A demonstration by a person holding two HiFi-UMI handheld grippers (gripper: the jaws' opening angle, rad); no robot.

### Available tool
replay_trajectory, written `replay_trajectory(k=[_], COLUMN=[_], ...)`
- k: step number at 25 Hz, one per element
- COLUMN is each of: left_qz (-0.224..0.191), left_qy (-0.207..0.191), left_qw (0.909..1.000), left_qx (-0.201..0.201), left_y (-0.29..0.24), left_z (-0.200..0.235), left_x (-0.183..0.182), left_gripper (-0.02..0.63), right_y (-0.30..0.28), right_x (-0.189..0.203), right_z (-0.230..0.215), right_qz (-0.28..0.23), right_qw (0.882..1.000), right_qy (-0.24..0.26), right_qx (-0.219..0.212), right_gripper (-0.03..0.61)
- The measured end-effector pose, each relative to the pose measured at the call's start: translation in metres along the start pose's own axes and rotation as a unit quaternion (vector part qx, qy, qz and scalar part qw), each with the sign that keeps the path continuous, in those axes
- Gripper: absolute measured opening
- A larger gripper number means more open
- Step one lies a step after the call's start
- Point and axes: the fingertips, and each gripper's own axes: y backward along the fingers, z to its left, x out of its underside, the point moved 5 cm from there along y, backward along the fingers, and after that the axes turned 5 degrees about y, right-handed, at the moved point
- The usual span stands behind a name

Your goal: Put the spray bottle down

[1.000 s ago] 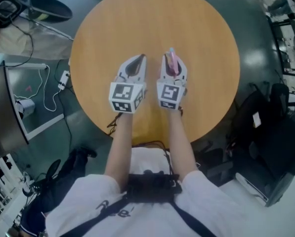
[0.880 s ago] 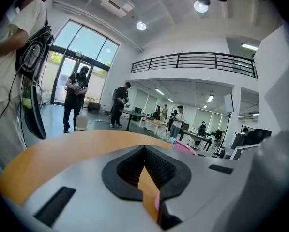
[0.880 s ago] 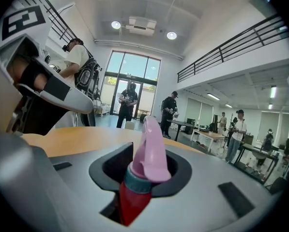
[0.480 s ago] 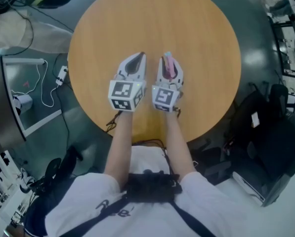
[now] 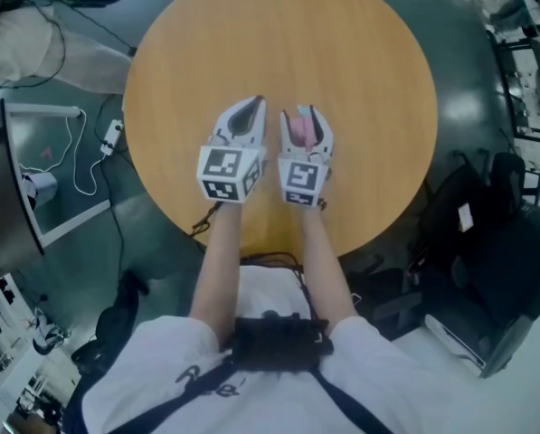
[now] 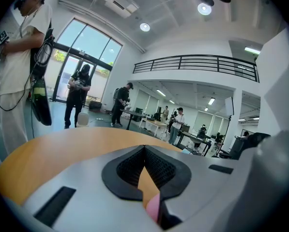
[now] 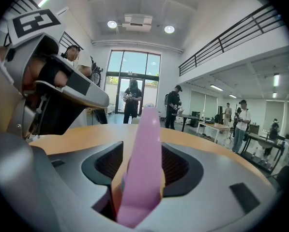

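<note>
Round worktop [image 5: 360, 80] of smooth wood-grain laminate, warm orange-brown, faintly glossy, carrying both tools over its near half.

Left gripper [image 5: 257, 103] in grey moulded plastic, shell-shaped, with a black-and-white marker cube at the rear. Black ribbed fingers [image 6: 159, 167] drawn together at the tips into a narrow V, with only bare wood visible through the slot. Nothing gripped.

Right gripper [image 5: 300, 116] just beside it, same grey shell and cube. Fingers [image 7: 177, 166] just been opening, now spread wide, with the spray bottle [image 5: 299, 132] between them. A strip of wood visible between the bottle and the left pad; no clamping pressure seen.

Spray bottle [image 7: 145, 163] in smooth pink plastic, slim and tapering to a rounded end, lying along the line of the fingers. Contact with the worktop not readable from either view.
</note>
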Motion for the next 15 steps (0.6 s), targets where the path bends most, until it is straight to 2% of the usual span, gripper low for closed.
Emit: replay_trajectory(k=[3, 5, 15], left_qz=[-0.003, -0.007, -0.042], left_qy=[0.0, -0.001, -0.019], left_qw=[1.0, 1.0, 0.9989], left_qx=[0.0, -0.001, -0.002], left_y=[0.005, 0.009, 0.05], left_z=[-0.003, -0.007, -0.034], left_x=[0.0, -0.002, -0.014], left_gripper=[0.012, 0.012, 0.012], right_y=[0.005, 0.01, 0.074], right_x=[-0.002, -0.003, -0.015], right_z=[0.0, -0.001, -0.009], right_qz=[0.004, 0.003, -0.014], right_qw=[1.0, 1.0, 0.998], right_qy=[-0.012, -0.017, -0.066], right_qx=[-0.011, -0.02, -0.019], right_gripper=[0.31, 0.327, 0.328])
